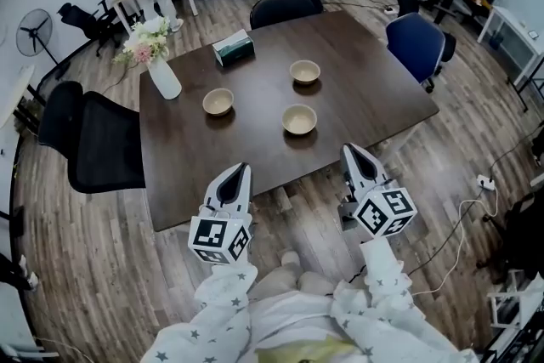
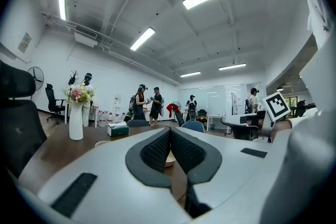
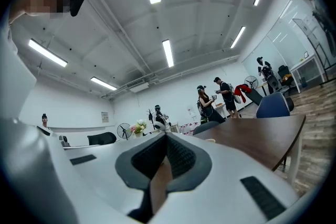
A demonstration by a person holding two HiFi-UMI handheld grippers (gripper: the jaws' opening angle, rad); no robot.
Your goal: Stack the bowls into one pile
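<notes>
Three tan bowls stand apart on the dark brown table (image 1: pixel 357 81): one at the left (image 1: pixel 218 102), one at the back (image 1: pixel 305 71), one nearest me (image 1: pixel 299 119). My left gripper (image 1: pixel 242 169) hovers at the table's near edge, shut and empty. Just over that same edge to the right, my right gripper (image 1: pixel 349 150) is also shut and empty. In the left gripper view the jaws (image 2: pixel 169 131) meet at the tips, with a bowl (image 2: pixel 169 158) partly hidden behind them. The right gripper view shows closed jaws (image 3: pixel 166 136) and a bowl rim (image 3: pixel 211 140) on the tabletop.
A white vase of flowers (image 1: pixel 161 74) and a green tissue box (image 1: pixel 233 48) stand on the table's far left part. Around the table are a black chair (image 1: pixel 93 140) at the left, a blue chair (image 1: pixel 416 42) at the right and a dark chair (image 1: pixel 285 8) behind. People stand at the back of the room.
</notes>
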